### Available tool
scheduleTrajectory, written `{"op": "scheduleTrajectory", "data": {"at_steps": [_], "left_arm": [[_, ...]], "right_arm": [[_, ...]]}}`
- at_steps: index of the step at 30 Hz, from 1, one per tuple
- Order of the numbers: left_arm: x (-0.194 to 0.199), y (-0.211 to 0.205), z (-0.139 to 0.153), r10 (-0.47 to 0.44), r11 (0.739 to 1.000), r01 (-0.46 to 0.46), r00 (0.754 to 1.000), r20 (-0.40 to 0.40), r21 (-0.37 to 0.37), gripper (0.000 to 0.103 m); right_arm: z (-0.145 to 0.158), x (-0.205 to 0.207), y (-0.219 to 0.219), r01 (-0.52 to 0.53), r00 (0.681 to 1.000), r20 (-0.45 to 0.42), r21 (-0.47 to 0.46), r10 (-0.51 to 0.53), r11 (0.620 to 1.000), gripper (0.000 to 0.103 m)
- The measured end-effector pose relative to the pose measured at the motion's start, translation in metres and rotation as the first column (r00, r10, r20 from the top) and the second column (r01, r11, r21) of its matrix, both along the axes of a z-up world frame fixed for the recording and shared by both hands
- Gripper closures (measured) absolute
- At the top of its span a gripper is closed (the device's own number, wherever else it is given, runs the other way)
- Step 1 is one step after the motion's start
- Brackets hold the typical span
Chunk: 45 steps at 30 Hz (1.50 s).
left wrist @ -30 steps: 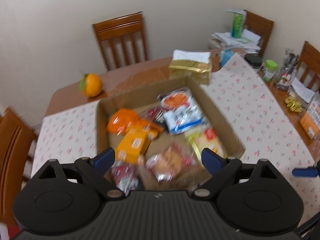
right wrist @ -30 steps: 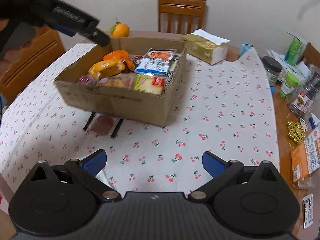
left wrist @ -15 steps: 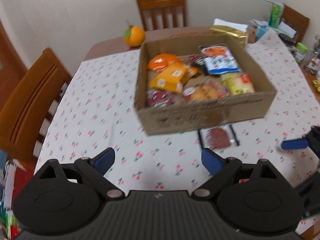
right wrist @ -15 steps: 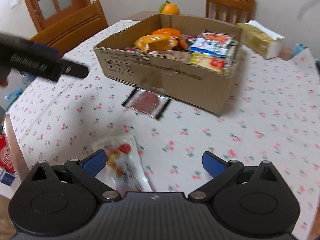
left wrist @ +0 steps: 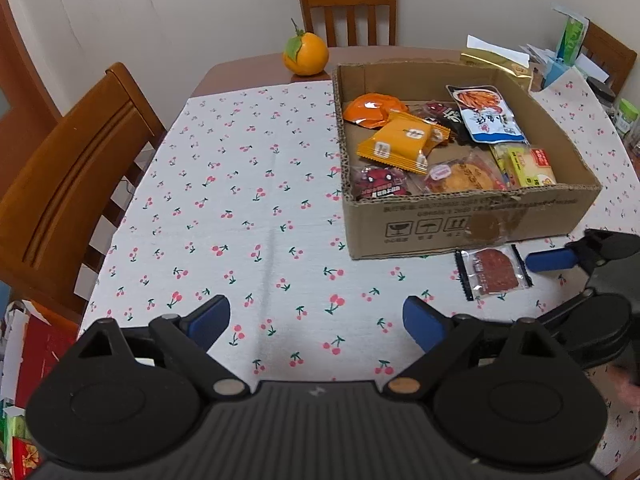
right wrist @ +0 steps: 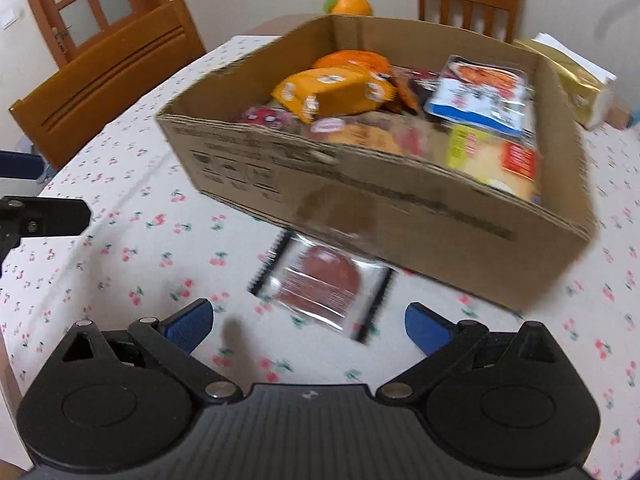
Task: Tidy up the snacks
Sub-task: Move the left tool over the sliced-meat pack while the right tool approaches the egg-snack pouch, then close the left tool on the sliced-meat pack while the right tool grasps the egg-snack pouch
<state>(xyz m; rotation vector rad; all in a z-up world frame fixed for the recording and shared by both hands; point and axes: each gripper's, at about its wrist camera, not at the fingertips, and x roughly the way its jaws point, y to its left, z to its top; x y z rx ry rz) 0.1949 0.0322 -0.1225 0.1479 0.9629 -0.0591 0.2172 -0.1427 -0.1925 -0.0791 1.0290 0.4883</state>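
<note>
Cardboard box (left wrist: 460, 224) holds most snacks; clear-wrapped red snack (right wrist: 324, 284) lies on counter (left wrist: 240, 200) just before it. Right tool (right wrist: 308, 324) spread, empty, lined up on packet; next: lower, pinch. Left tool (left wrist: 316, 320) spread, empty.

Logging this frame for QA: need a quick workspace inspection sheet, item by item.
Surface: table under a cherry-print cloth.
Job's things: cardboard box holding assorted snack packets; one clear packet with a reddish snack lies on the cloth just in front of the box.
Clutter: orange fruit behind the box; gold tissue box; jars and papers at the far right edge.
Grippers: left hand-held gripper open, empty, above bare cloth; right hand-held gripper open, empty, aimed at the clear packet.
Cables: nothing seen.
Surroundings: wooden chairs, pale wall, a wooden door with glass panes.
</note>
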Motion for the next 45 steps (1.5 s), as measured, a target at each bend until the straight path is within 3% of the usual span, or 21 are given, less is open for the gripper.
{"op": "scheduleTrajectory", "data": {"at_steps": [6,15,22,34,39,45], "left_arm": [[0.010,0.001,-0.005,-0.029,1.000,0.029,1.000,-0.006,-0.011,0.010],[0.016,-0.033,-0.023,-0.155,0.985,0.152,0.987,-0.035,-0.078,0.010],[0.018,-0.072,-0.045,-0.238,0.968,0.231,0.969,-0.065,-0.097,0.010],[0.029,-0.097,-0.071,-0.211,0.973,0.200,0.972,-0.098,-0.112,0.010],[0.033,-0.104,-0.074,-0.198,0.977,0.191,0.978,-0.070,-0.096,0.008],[0.032,-0.106,-0.070,-0.192,0.977,0.186,0.981,-0.042,-0.105,0.029]], "right_arm": [[0.003,-0.006,0.031,-0.091,0.995,-0.036,0.013,0.091,0.996,0.000],[0.009,-0.053,-0.014,-0.117,0.990,-0.087,-0.073,0.110,0.990,0.000],[0.002,-0.075,-0.021,-0.128,0.992,-0.023,-0.183,0.125,0.975,0.000],[0.002,-0.072,-0.042,-0.070,0.997,0.006,-0.174,0.072,0.982,0.000],[0.002,-0.074,-0.042,-0.071,0.997,0.014,-0.171,0.074,0.983,0.000],[0.002,-0.075,-0.043,-0.082,0.996,0.016,-0.169,0.086,0.982,0.000]]}}
